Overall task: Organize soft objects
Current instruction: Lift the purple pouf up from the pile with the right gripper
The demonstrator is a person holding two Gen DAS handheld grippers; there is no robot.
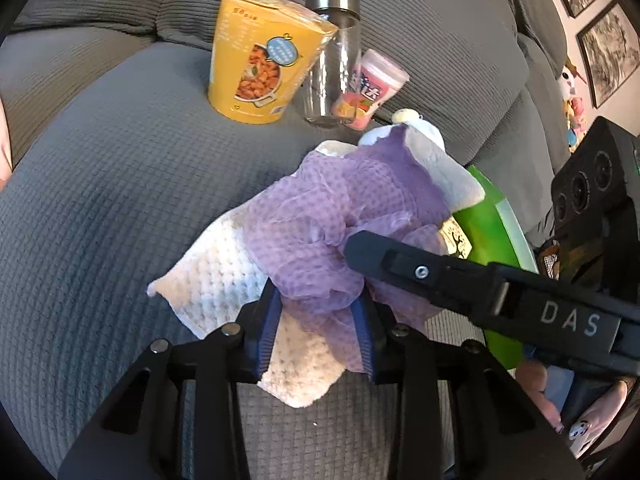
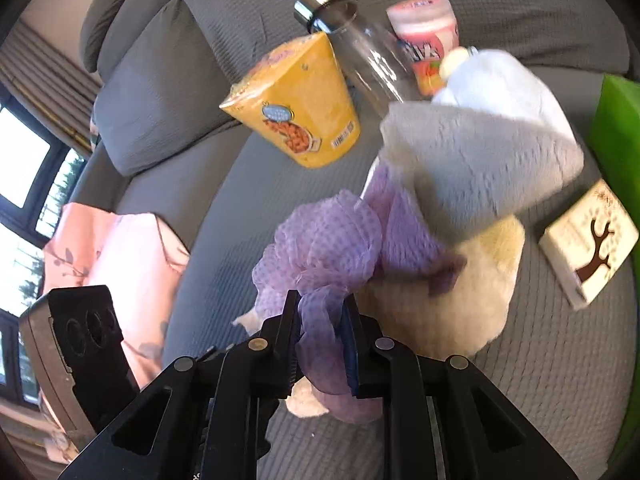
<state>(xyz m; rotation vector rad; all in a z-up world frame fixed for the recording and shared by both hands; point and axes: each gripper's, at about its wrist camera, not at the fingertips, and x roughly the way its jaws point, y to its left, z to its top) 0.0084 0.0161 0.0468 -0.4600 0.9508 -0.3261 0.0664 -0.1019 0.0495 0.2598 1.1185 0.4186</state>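
Note:
A crumpled purple mesh cloth point(image 1: 340, 208) lies on a cream knitted towel point(image 1: 216, 276) on the grey sofa seat point(image 1: 92, 208). My left gripper point(image 1: 316, 332) is shut on the near end of the purple cloth, with the towel's edge under its blue pads. My right gripper point(image 2: 320, 324) is shut on another fold of the same purple cloth point(image 2: 328, 240); in the left wrist view its black finger point(image 1: 384, 260) reaches in from the right. A fluffy white-grey soft thing point(image 2: 480, 148) lies blurred behind the cloth, over the cream towel point(image 2: 460, 300).
At the seat's back stand a yellow food cup point(image 1: 256, 64), a glass jar with a metal lid point(image 1: 332, 60) and a pink candy tub point(image 1: 372, 84). A small tree-printed box point(image 2: 588, 240) and a green object point(image 2: 616, 132) lie right. A pink cloth point(image 2: 128, 256) lies left.

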